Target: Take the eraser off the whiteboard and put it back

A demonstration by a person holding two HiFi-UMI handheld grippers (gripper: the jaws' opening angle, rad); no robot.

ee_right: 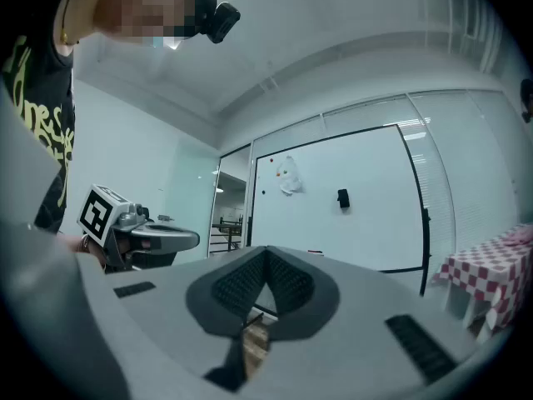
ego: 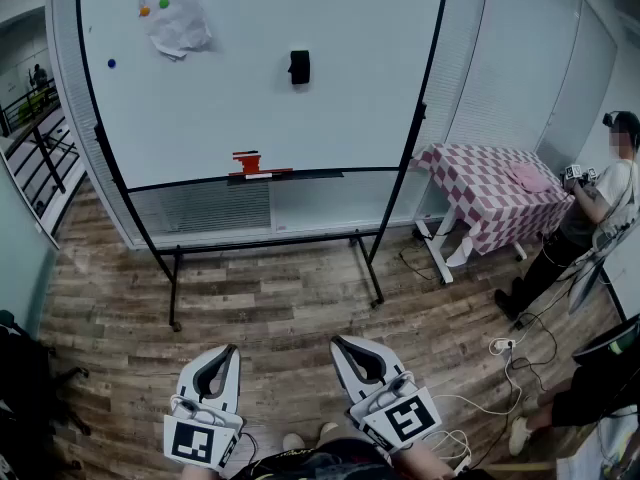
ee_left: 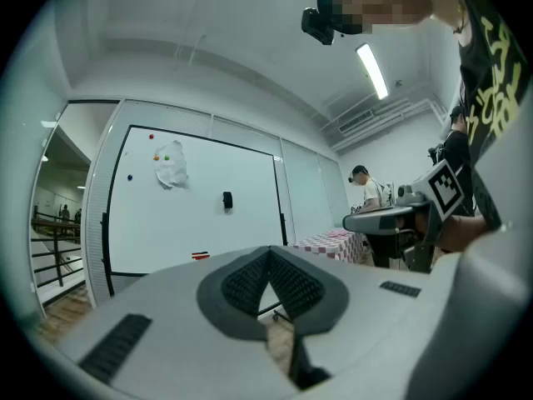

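On the whiteboard (ego: 250, 98) sticks the black eraser (ego: 299, 66) — your left gripper (ego: 232, 350) and right gripper (ego: 337, 341) hover well away (jaws pressed together, empty)

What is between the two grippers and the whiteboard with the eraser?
Just wooden floor, with nothing on it, up to the whiteboard stand's feet. The head view shows this.

Left gripper (ego: 232, 350), right gripper (ego: 336, 342): fingers (ee_left: 246, 283) together.
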